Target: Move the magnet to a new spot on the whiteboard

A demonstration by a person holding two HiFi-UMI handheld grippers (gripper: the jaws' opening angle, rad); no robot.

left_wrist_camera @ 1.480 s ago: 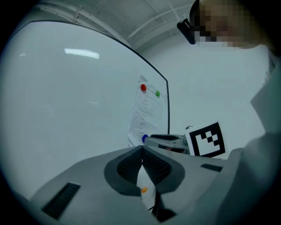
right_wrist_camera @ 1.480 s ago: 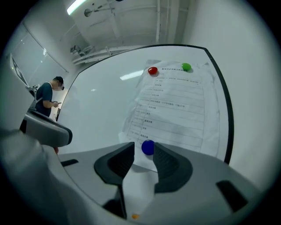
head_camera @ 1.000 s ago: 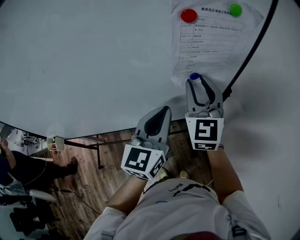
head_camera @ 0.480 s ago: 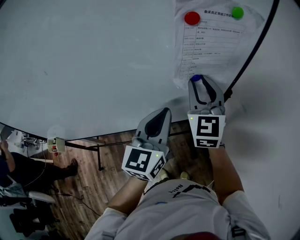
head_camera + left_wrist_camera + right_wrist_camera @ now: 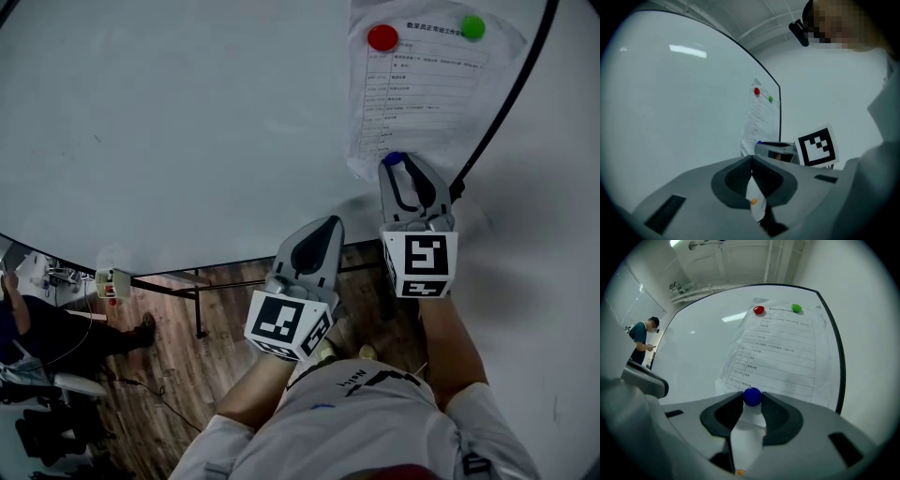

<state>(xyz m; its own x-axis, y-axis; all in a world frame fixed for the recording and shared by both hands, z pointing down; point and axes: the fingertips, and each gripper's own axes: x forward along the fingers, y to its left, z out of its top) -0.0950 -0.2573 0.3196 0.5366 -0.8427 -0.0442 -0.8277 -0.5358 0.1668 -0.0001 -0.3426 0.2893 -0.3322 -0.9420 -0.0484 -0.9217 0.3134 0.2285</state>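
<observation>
A blue round magnet (image 5: 752, 396) sits between the tips of my right gripper (image 5: 752, 398), whose jaws are shut on it. In the head view this blue magnet (image 5: 394, 159) lies at the lower left corner of a printed paper sheet (image 5: 422, 84) on the whiteboard (image 5: 187, 122), with my right gripper (image 5: 397, 163) behind it. A red magnet (image 5: 382, 37) and a green magnet (image 5: 472, 27) pin the sheet's top. My left gripper (image 5: 328, 225) hangs lower, shut and empty, off the board's bottom edge.
The whiteboard's black frame (image 5: 506, 103) curves down the right side next to a pale wall. Below the board is wooden floor (image 5: 187, 356) with a stand's legs. A person (image 5: 642, 338) stands far off at the left in the right gripper view.
My right gripper has drifted slightly right and down along the sheet's corner with the blue magnet between its tips. The left gripper has barely moved.
</observation>
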